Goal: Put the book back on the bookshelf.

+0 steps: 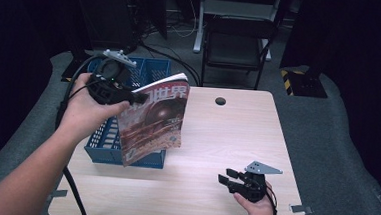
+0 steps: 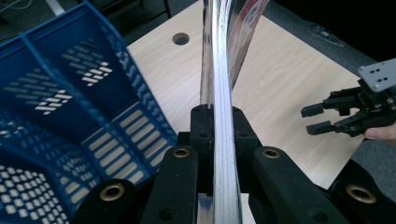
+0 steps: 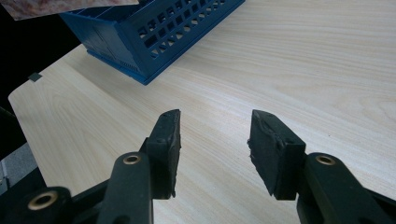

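High view: a magazine (image 1: 152,120) is pinched at its edge by the left gripper (image 1: 131,98) and held upright, tilted, over the blue basket (image 1: 107,141). The right gripper (image 1: 226,177) is rested on the wooden table (image 1: 227,135), jaws spread and empty.

Table (image 1: 227,135): light wood-grain top with rounded corners and a round cable hole (image 1: 220,101) near the middle of its far edge. Small grey tabs, probably tape, at the near left (image 1: 58,193) and near right (image 1: 299,208) corners.

Folding chair (image 1: 237,43): dark frame and seat, on the floor beyond the table's far edge.

Black-and-yellow striped object (image 1: 296,80): on the floor past the far right corner; too dim to identify.

Cables (image 1: 176,29): loose on the floor beyond the far edge.
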`<state>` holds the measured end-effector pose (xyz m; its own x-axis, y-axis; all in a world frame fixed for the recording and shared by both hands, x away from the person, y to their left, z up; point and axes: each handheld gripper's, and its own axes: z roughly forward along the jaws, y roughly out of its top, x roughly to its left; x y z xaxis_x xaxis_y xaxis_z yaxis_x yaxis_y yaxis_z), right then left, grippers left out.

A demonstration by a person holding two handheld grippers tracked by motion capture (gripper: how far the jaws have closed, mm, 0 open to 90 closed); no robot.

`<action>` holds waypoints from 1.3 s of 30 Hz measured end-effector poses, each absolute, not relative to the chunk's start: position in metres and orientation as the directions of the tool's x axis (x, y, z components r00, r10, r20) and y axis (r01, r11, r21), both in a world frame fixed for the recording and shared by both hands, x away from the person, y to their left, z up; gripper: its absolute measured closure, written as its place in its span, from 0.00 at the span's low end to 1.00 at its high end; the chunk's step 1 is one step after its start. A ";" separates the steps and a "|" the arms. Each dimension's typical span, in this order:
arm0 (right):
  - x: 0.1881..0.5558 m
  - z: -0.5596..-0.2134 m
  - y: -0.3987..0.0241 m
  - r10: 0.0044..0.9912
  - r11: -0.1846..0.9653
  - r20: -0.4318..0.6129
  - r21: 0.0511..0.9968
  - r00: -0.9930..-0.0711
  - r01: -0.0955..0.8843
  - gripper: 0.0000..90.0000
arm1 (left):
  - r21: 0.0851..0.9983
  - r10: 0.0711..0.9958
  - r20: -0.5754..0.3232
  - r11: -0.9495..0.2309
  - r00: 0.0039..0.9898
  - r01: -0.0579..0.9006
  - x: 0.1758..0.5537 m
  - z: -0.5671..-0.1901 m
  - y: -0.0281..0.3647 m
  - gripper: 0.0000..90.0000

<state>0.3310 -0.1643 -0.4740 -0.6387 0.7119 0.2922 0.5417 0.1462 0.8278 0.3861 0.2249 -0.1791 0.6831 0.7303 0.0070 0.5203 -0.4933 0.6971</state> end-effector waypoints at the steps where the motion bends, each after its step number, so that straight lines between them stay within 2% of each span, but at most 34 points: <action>1: 0.331 -0.474 -0.164 0.712 0.147 0.295 0.824 -0.637 0.547 0.59 | 0.695 0.734 0.013 -0.495 0.679 0.521 0.386 -0.178 0.229 0.93; 15: 0.332 -0.475 -0.161 0.710 0.156 0.293 0.821 -0.640 0.549 0.59 | 0.710 0.819 0.014 -0.412 0.574 0.570 0.391 -0.175 0.273 0.93; 28: 0.332 -0.475 -0.162 0.713 0.153 0.293 0.821 -0.636 0.550 0.59 | 0.706 0.881 -0.017 -0.324 0.472 0.630 0.399 -0.179 0.300 0.93; 39: 0.332 -0.475 -0.162 0.713 0.156 0.292 0.820 -0.637 0.551 0.59 | 0.699 0.919 -0.003 -0.281 0.395 0.658 0.406 -0.181 0.319 0.93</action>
<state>0.3321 -0.1615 -0.4754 -0.6374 0.7129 0.2923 0.5508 0.1564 0.8198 0.4057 0.3189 -0.1815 0.3950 0.9187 -0.0031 0.6581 -0.2806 0.6987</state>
